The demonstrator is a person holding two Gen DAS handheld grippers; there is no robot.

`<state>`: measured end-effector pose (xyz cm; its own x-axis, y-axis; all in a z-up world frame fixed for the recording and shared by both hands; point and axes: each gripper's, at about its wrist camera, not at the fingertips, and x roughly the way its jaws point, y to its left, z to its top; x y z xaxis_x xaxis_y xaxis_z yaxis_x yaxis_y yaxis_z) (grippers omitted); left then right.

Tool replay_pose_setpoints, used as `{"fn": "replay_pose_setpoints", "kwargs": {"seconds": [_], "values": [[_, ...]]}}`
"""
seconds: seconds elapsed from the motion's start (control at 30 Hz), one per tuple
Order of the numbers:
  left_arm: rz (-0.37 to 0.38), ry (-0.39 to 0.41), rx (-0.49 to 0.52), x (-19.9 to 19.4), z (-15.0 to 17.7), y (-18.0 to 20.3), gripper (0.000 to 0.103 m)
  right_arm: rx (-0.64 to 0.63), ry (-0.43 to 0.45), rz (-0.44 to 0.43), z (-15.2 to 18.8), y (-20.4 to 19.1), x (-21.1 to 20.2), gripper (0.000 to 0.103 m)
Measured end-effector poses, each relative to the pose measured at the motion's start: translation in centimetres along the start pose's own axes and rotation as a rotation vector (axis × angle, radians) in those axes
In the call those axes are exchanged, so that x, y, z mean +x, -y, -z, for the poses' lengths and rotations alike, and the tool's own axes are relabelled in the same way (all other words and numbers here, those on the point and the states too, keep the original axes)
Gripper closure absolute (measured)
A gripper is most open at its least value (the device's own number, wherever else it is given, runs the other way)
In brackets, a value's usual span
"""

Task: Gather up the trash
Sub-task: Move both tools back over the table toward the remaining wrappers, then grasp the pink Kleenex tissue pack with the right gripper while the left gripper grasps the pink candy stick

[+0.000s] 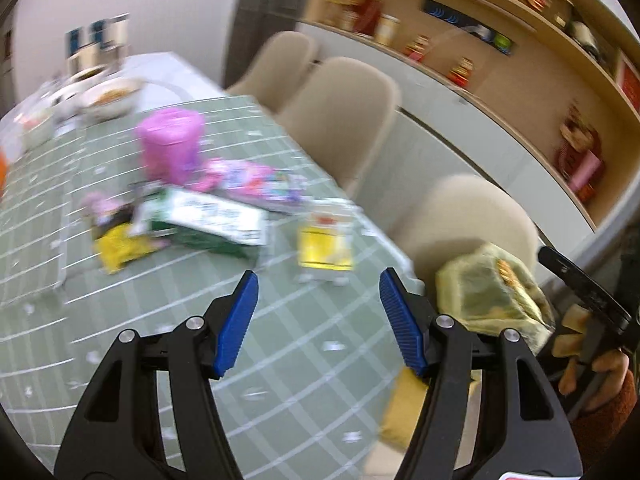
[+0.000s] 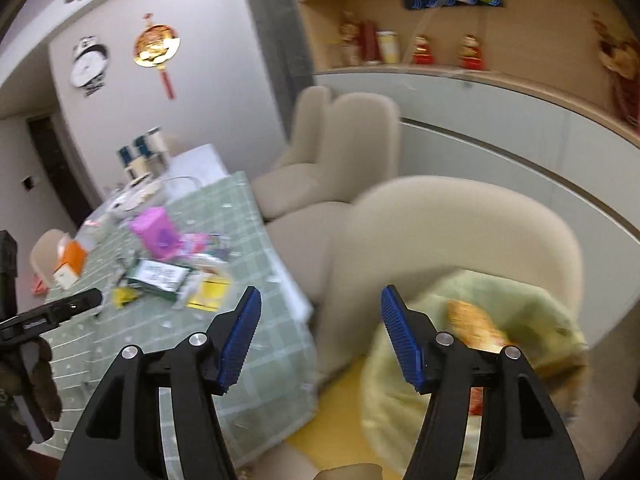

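Observation:
Trash lies in a blurred heap on the green checked tablecloth (image 1: 280, 360). It includes a pink canister (image 1: 172, 148), a green and white box (image 1: 208, 220), a pink-purple wrapper (image 1: 256, 180), a yellow wrapper (image 1: 120, 250) and a yellow packet (image 1: 326, 246). My left gripper (image 1: 318, 312) hangs open above the cloth, just short of the yellow packet, with nothing between its pads. A pale green trash bag (image 2: 520, 320) sits on a beige chair (image 2: 460, 224) off the table's right side, with an orange wrapper (image 2: 472, 324) inside. My right gripper (image 2: 320, 332) is open and empty above the gap between table and bag.
Bowls and plates (image 1: 108, 96) crowd the table's far end, and an orange box (image 2: 70, 264) stands at its left side. Two more beige chairs (image 1: 344, 104) line the table's right edge. A shelf unit with jars and figurines (image 2: 440, 52) runs along the wall behind.

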<state>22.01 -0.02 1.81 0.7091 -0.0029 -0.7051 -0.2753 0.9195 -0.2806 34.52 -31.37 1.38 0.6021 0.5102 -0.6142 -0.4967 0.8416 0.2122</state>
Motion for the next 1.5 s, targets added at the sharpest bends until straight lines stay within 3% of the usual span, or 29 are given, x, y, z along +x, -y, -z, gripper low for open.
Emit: {"fn": "replay_pose_setpoints", "kwargs": {"seconds": [0.17,0.27,0.53,0.83,0.93,1.1,1.3,1.4,1.5], "values": [[-0.084,0.020,-0.113,-1.9,0.3,-7.1,0.043,-0.037,-0.004,-0.107,-0.3,-5.7,2.3,0.037],[-0.110,0.042,-0.131,-2.9,0.2,-9.6,0.043,-0.057,-0.006,-0.182,-0.4,-8.6,3.6,0.031],[-0.101,0.051,-0.157,-4.3,0.5,-14.8,0.043,-0.203,-0.132,-0.182,-0.4,-15.9,7.9,0.031],[-0.064,0.021,-0.145,-3.7,0.3,-19.6,0.043,-0.326,-0.147,-0.155,-0.7,-21.0,12.3,0.031],[-0.066,0.011,-0.145,-2.8,-0.3,-20.8,0.043,-0.405,-0.140,-0.181,-2.4,-22.0,14.1,0.031],[-0.036,0.010,-0.117,-1.3,-2.5,-21.9,0.043,-0.696,-0.157,-0.194,-6.7,-22.6,18.4,0.031],[0.011,0.006,-0.106,2.2,-5.7,-21.8,0.043,-0.759,-0.296,-0.320,-10.0,-20.7,26.9,0.034],[0.010,-0.020,-0.114,4.4,-6.8,-21.8,0.043,-0.773,-0.391,-0.380,-9.3,-20.5,31.3,0.045],[-0.006,-0.045,-0.082,6.3,-7.5,-21.8,0.043,-0.766,-0.448,-0.424,-8.6,-20.2,34.1,0.047]]}}
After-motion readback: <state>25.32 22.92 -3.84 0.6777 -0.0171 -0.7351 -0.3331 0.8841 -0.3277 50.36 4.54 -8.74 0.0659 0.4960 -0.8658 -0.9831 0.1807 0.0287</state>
